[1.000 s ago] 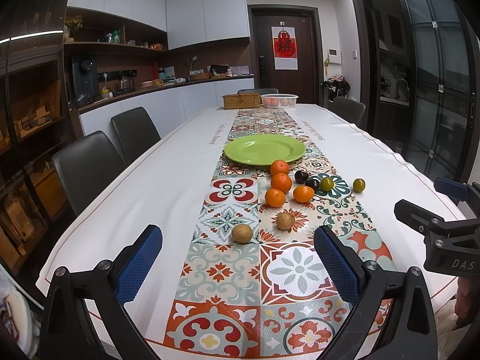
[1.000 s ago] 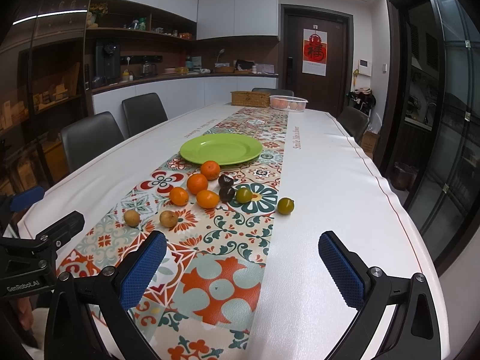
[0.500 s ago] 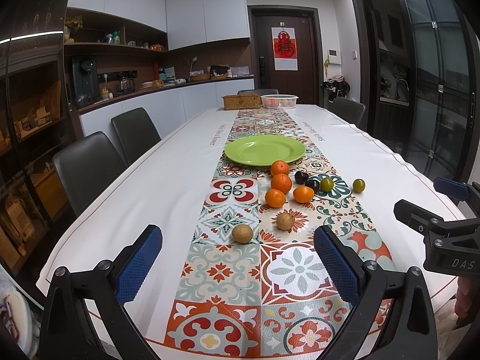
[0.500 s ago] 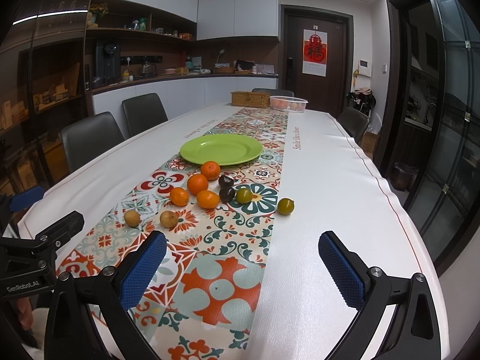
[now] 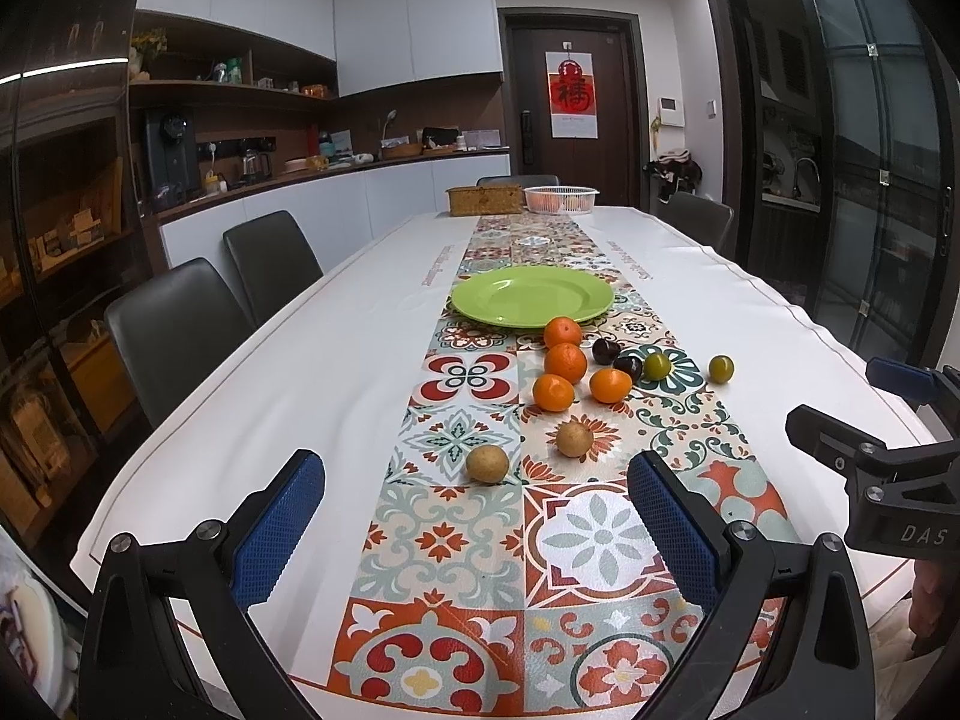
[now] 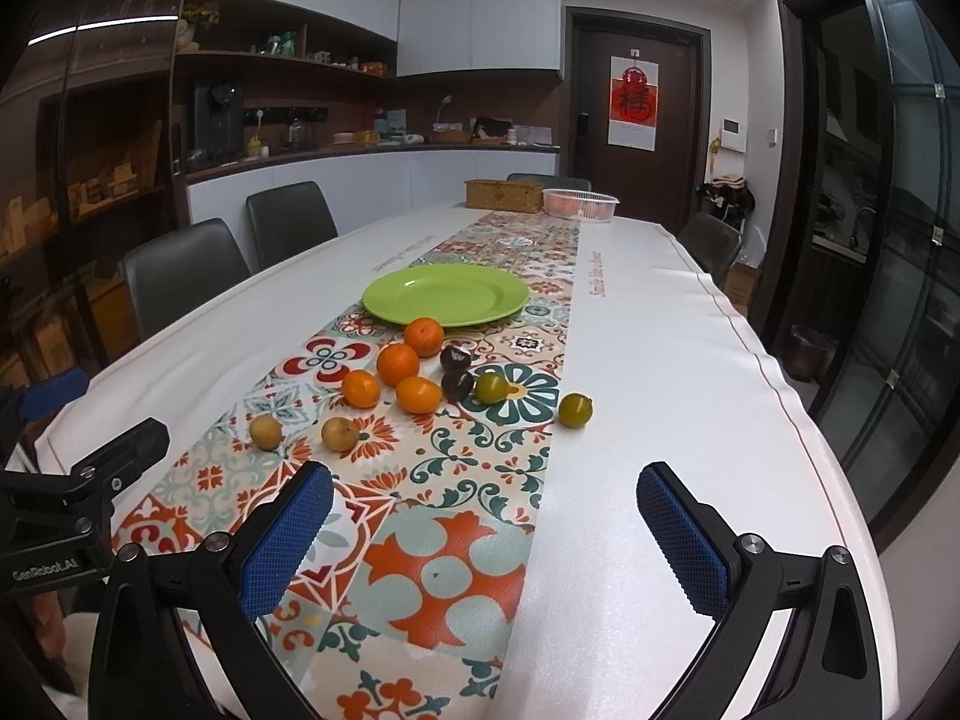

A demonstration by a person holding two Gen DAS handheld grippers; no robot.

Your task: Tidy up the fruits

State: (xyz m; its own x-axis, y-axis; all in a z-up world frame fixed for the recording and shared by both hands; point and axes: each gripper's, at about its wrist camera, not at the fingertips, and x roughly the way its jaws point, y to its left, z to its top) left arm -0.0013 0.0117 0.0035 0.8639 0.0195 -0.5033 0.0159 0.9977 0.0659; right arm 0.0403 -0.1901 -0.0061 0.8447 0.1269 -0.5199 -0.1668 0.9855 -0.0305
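Observation:
A green plate (image 5: 531, 294) (image 6: 445, 293) sits empty on the patterned table runner. In front of it lie several oranges (image 5: 566, 362) (image 6: 397, 364), two dark plums (image 5: 606, 350) (image 6: 457, 384), two green fruits (image 5: 720, 369) (image 6: 575, 409) and two brown round fruits (image 5: 487, 464) (image 6: 340, 434). My left gripper (image 5: 477, 525) is open and empty above the table's near end, short of the brown fruits. My right gripper (image 6: 485, 531) is open and empty, to the right over the runner's edge.
A wicker box (image 5: 485, 200) and a white basket (image 5: 561, 199) stand at the table's far end. Dark chairs (image 5: 174, 324) line the left side, one more (image 6: 711, 243) the right. The white tablecloth (image 6: 654, 360) flanks the runner.

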